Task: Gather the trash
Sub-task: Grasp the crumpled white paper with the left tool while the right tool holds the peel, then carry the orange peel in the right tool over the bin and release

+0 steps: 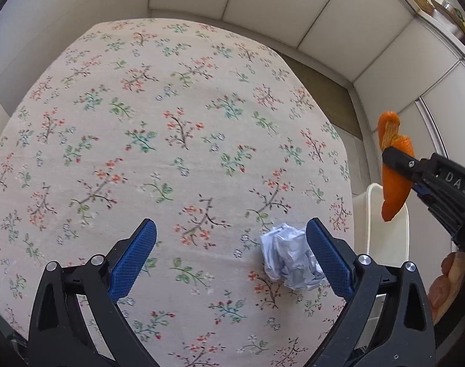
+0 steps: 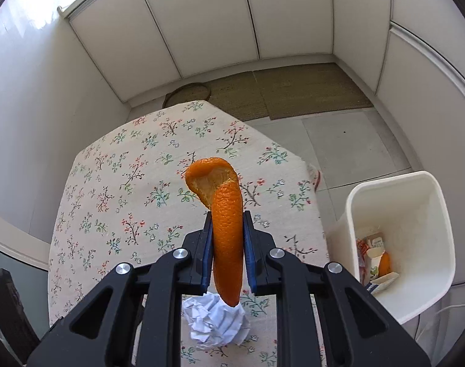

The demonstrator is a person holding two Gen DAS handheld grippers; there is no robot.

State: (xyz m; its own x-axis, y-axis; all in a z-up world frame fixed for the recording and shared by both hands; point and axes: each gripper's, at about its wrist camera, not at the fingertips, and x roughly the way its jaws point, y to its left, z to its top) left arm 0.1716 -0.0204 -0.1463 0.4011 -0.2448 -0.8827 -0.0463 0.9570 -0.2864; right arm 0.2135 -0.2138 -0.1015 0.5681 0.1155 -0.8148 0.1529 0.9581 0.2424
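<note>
Pinching a long strip of orange peel about halfway along its length, the right tool holds it clear above the flowered table, the curled top end flopping over and the lower end hanging free. It looks light and limp, a bit springy, with a dimpled skin that should not slip between the blue pads; a mid-strip hold like this seems safe enough, though a hard squeeze would likely only bruise it. To the right, beside the table's edge, stands the white bin, already holding scraps. The left tool is spread wide just over the table, with the crumpled paper ball lying against its right pad. That ball looks weightless and crushable, best taken across its middle.
</note>
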